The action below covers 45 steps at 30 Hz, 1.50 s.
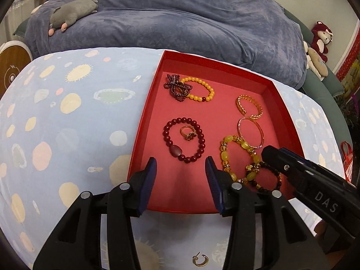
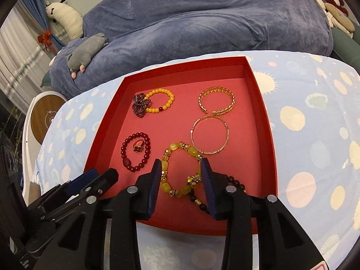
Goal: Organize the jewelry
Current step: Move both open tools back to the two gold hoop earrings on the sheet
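A red tray (image 1: 281, 103) (image 2: 266, 121) on the table holds several pieces of jewelry. A dark red bead bracelet (image 1: 167, 138) (image 2: 123, 155) circles a gold ring (image 1: 189, 133) (image 2: 137, 145). A yellow bead bracelet (image 1: 208, 87) (image 2: 167, 94) touches a garnet bead bunch (image 1: 177, 87) (image 2: 140, 104). There are a gold cuff (image 1: 258, 105) (image 2: 229, 99), a thin gold bangle (image 1: 259, 130) (image 2: 226, 130), a yellow stone bracelet (image 1: 225, 157) (image 2: 165, 168) and a dark bead bracelet (image 1: 277, 177) (image 2: 235, 180). My left gripper (image 1: 181, 171) is open and empty over the tray's near edge. My right gripper (image 2: 180, 173) is open around the yellow stone bracelet.
A small gold hoop earring (image 1: 200, 259) lies on the spotted blue tablecloth (image 1: 67, 123) (image 2: 315, 112) in front of the tray. A blue blanket-covered sofa (image 1: 180, 22) with plush toys (image 1: 72, 14) stands behind the table.
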Available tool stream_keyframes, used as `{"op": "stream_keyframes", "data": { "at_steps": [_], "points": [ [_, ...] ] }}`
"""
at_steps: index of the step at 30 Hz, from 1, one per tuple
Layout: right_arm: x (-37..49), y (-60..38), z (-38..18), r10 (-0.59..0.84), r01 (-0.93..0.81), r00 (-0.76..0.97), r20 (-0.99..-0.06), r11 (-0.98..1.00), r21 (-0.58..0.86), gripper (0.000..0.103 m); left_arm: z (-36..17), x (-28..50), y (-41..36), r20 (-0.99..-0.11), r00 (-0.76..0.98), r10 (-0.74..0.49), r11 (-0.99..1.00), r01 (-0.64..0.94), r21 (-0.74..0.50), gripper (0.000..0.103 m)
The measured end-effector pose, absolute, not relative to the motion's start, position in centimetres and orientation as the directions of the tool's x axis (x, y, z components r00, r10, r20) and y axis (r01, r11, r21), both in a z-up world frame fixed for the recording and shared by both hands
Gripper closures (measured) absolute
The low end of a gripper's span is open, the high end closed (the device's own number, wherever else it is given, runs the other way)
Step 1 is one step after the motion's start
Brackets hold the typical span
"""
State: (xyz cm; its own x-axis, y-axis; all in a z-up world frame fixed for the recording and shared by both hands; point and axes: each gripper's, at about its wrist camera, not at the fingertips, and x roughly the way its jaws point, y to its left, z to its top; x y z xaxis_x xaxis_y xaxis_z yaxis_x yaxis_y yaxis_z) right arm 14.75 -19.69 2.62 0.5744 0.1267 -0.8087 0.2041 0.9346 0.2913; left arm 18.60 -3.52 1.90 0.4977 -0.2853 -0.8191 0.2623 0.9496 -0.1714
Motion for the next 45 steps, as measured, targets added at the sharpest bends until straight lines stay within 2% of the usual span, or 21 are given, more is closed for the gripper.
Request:
{"op": "stream_keyframes", "data": {
  "at_steps": [5, 13, 25, 36, 45],
  "points": [
    [12.9, -19.6, 3.8, 0.107, 0.196, 0.593, -0.798, 0.942, 0.272, 0.066, 2.9, 16.9, -3.6, -0.807, 0.527, -0.267, 0.95, 0.284, -0.129, 0.058],
    [9.1, -20.2, 4.5, 0.102, 0.226, 0.6, -0.793, 0.929, 0.291, 0.066, 3.9, 14.2, -2.9, -0.802, 0.533, -0.27, 0.95, 0.283, -0.133, 0.057],
    [3.0, -19.9, 1.4, 0.078, 0.252, 0.521, -0.85, 0.938, 0.24, 0.066, 1.7, 9.1, -2.0, -0.83, 0.51, -0.224, 0.954, 0.287, -0.082, 0.055],
    [2.5, -17.4, -0.9, 0.06, 0.21, 0.476, -0.877, 0.961, 0.179, 0.066, 0.0, 7.3, -1.5, -0.846, 0.499, -0.185, 0.959, 0.28, -0.044, 0.055],
    [2.9, -17.1, -1.5, 0.022, 0.202, 0.465, -0.885, 0.971, 0.13, 0.073, -0.6, 7.3, -1.3, -0.855, 0.481, -0.194, 0.96, 0.273, -0.064, 0.053]
  ]
}}
